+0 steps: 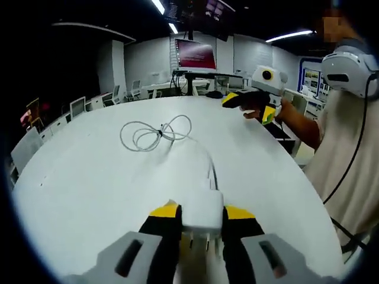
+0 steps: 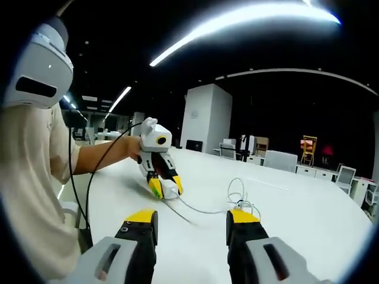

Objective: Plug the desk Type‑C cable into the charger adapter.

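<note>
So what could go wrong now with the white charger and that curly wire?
The left gripper is shut on the charger, so a tilt could make lining up the plug hard. The cable lies in a loose tangle on the table, apart from the charger, so pulling one end may drag or knot the loops. The right gripper is open and empty, and may pinch the wrong strand.

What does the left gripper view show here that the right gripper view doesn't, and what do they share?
Left gripper view: the charger adapter's prongs between the left gripper's jaws, and a red wall screen.

Right gripper view: the right gripper's open, empty jaws, and an orange chair in the background.

Both: the white table, the coiled cable, the adapter, and the person wearing a headset.
</note>
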### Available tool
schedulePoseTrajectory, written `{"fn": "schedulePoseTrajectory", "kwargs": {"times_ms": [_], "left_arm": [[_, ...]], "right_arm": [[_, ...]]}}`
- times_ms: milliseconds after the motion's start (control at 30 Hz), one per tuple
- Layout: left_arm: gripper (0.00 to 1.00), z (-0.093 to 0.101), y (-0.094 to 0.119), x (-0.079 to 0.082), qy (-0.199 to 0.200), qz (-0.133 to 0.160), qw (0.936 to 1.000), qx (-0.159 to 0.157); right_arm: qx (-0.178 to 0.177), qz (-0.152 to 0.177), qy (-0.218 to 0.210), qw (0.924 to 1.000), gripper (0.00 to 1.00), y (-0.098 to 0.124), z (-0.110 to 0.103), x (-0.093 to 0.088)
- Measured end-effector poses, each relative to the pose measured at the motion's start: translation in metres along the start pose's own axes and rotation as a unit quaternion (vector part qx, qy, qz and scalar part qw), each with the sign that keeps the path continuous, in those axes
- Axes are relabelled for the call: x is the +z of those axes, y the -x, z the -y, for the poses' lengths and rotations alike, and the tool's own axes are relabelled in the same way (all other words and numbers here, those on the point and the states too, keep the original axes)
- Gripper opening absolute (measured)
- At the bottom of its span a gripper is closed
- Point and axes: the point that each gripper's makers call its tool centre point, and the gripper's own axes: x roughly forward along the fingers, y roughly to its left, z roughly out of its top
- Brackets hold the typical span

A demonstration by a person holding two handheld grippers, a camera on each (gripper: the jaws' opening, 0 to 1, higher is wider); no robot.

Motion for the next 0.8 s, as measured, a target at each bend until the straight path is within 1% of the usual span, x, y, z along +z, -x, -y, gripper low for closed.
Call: {"fn": "schedulePoseTrajectory", "kwargs": {"times_ms": [233,267,333,367,533,633,667,767,800], "left_arm": [[0.27,-0.018,0.003,0.013,-0.006,0.013,0.9999,0.008],[0.27,-0.024,0.003,0.016,-0.006,0.019,0.9997,0.018],[0.27,-0.034,0.003,0.018,0.001,0.025,0.9994,0.025],[0.27,-0.039,0.002,0.019,0.011,0.031,0.999,0.029],[0.27,-0.059,0.005,0.019,0.018,0.037,0.9984,0.037],[0.27,-0.073,0.008,0.02,0.023,0.042,0.9976,0.051],[0.27,-0.08,0.009,0.02,0.029,0.045,0.9966,0.063],[0.27,-0.091,0.009,0.018,0.037,0.047,0.9957,0.071],[0.27,-0.099,0.009,0.017,0.041,0.05,0.9948,0.079]], "right_arm": [[-0.004,-0.001,0.0,1.0,0.47,0.002,0.002,0.0],[-0.004,0.0,0.0,1.0,0.47,0.002,0.002,0.001],[-0.005,-0.001,0.0,1.0,0.47,0.002,0.003,0.001],[-0.005,-0.002,-0.001,1.0,0.47,0.002,0.003,0.0],[-0.01,-0.005,-0.004,0.9999,0.48,0.003,0.004,-0.001],[-0.017,-0.006,-0.006,0.9998,0.48,0.005,0.007,-0.002],[-0.02,-0.008,-0.008,0.9997,0.48,0.006,0.008,-0.003],[-0.024,-0.01,-0.01,0.9996,0.48,0.007,0.011,-0.005],[-0.025,-0.01,-0.011,0.9996,0.48,0.008,0.011,-0.005]]}}
